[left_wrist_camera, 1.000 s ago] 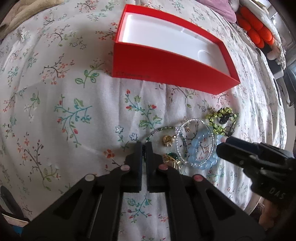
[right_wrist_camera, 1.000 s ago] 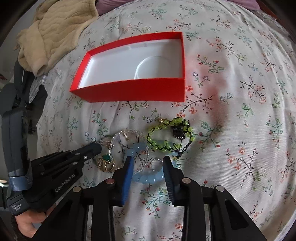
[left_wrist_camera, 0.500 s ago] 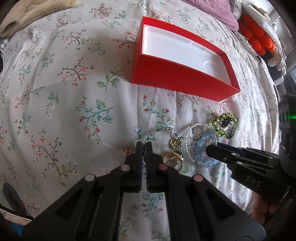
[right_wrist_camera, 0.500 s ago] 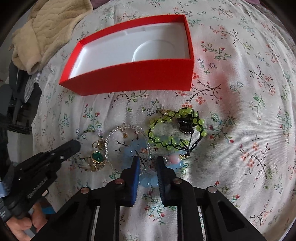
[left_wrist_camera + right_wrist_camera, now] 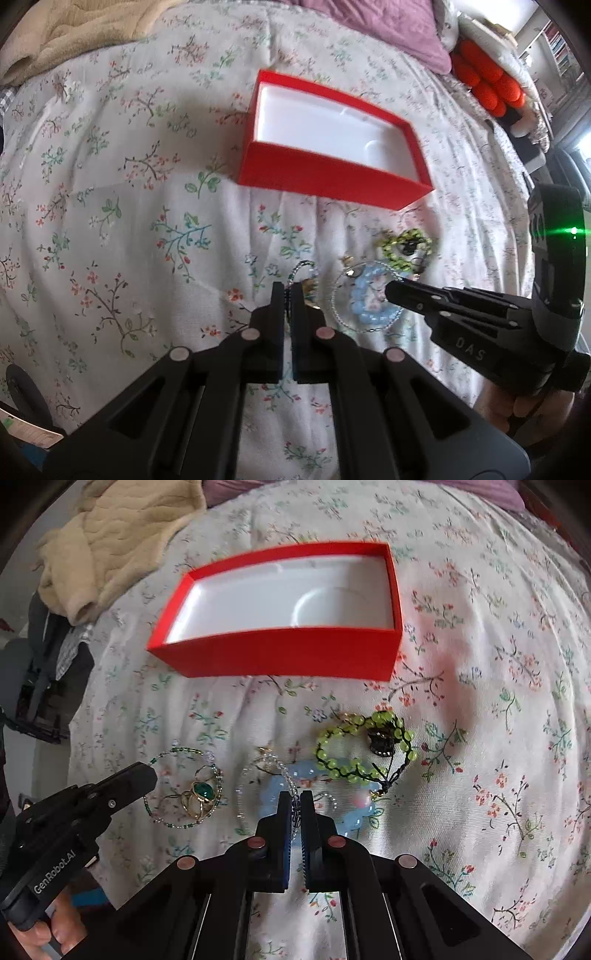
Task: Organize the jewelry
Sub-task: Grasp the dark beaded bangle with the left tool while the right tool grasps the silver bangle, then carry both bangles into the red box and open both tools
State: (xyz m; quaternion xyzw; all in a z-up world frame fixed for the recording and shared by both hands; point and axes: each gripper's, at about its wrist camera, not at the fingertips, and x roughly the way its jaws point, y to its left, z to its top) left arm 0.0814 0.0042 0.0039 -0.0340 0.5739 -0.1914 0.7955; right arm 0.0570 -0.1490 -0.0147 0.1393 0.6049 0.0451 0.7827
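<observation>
An open red box [image 5: 280, 650] with a white inside lies on the floral bedspread; it also shows in the left wrist view [image 5: 332, 177]. In front of it lie a lime bead bracelet [image 5: 364, 746], a pale blue bead bracelet [image 5: 280, 784], a clear bead bracelet [image 5: 245, 779], a green bead bracelet [image 5: 177, 753] and a gold ring with a green stone [image 5: 201, 794]. My right gripper [image 5: 295, 805] is shut on the clear bead bracelet, over the blue one. My left gripper [image 5: 288, 295] is shut and empty, tips at the green bead bracelet [image 5: 303, 267].
A beige blanket [image 5: 122, 528] lies at the back left of the bed. A purple pillow [image 5: 388, 29] and an orange cushion [image 5: 487, 85] lie at the back right. Dark items [image 5: 48, 686] sit off the bed's left edge.
My right gripper has closed from open onto the bracelets. My left gripper has stayed shut and pulled back a little, with the box now farther off.
</observation>
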